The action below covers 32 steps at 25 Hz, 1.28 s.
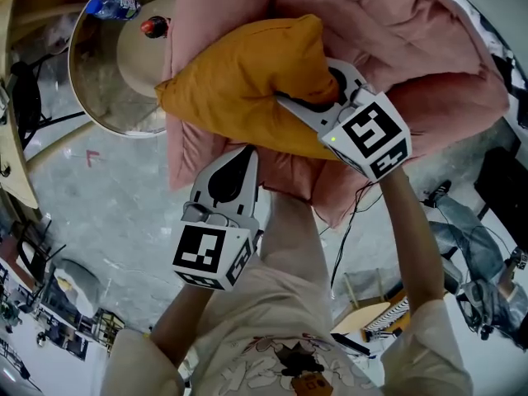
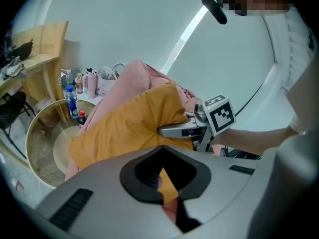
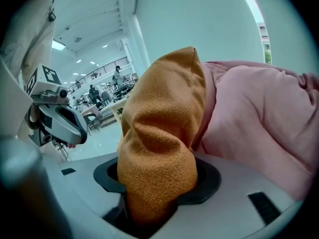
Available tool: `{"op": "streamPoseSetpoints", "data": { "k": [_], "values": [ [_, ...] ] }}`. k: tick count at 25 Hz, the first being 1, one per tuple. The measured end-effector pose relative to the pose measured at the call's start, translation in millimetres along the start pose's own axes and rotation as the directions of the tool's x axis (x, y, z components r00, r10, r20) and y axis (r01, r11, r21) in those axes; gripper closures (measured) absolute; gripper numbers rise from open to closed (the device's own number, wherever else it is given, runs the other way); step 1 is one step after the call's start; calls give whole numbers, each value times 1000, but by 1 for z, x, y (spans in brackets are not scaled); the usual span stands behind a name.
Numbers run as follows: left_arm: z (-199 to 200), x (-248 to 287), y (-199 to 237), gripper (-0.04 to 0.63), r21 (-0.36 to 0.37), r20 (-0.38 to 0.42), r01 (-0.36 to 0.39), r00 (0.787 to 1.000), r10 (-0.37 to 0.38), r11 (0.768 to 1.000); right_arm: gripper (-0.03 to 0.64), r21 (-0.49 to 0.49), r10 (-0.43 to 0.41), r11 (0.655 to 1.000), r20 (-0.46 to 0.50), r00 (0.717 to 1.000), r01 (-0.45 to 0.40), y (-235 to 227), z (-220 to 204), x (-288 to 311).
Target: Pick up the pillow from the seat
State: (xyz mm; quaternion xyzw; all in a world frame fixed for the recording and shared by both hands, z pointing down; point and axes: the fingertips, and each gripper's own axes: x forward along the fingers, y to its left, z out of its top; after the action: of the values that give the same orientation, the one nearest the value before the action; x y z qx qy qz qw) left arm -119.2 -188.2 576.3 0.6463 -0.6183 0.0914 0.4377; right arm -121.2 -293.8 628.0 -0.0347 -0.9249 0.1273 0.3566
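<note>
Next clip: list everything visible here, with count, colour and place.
pillow: one, mustard orange, against the seat's front edge.
seat: one, pink, padded, upper right of the head view.
round table: one, glass top with gold rim, left of the seat.
water bottle: one, clear with blue label, on the table's far side.
red-capped bottle: one, dark, on the table beside the seat.
right hand-held gripper: one, grey, clamped on the pillow's end.
left hand-held gripper: one, grey, jaws together, just under the pillow.
forearms: two, bare, lower half of the head view.
</note>
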Motion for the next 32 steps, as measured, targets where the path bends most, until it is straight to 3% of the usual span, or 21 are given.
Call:
{"op": "streamPoseSetpoints", "data": {
  "k": [18, 26, 32],
  "values": [
    [11, -56, -29, 591, 67, 71, -15, 997, 10, 998, 388, -32, -49, 998, 110, 993, 52, 98, 19, -77],
    [15, -86, -49, 591, 98, 103, 2, 995, -12, 995, 388, 121, -209, 975, 217, 954, 186, 100, 38, -132],
    [19, -110, -75, 591, 141, 141, 20, 989, -41, 990, 388, 167, -289, 954, 277, 916, 250, 111, 45, -171]
  ]
}}
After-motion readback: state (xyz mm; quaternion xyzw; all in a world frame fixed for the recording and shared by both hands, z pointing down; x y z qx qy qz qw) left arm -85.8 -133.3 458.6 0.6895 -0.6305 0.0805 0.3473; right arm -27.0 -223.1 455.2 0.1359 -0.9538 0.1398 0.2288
